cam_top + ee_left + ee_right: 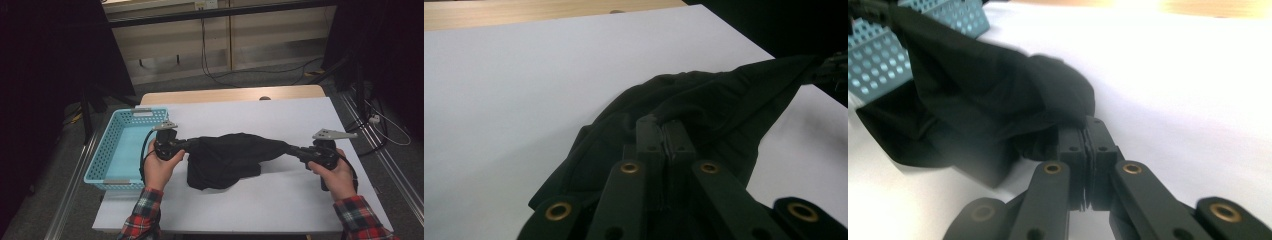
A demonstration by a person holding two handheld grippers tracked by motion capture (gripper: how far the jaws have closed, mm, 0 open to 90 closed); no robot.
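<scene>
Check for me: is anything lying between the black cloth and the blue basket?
Nothing visible. The black cloth hangs stretched between the left gripper and right gripper, both shut on it. The white tabletop towards the blue basket looks bare.

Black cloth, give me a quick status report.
Left hand-held gripper shut on black cloth. Right hand-held gripper shut on its other end. Cloth stretched between them above white table. Blue basket alongside.

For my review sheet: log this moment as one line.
left gripper: shut on black cloth | right gripper: shut on black cloth | cloth: stretched between them | blue basket: left
</scene>
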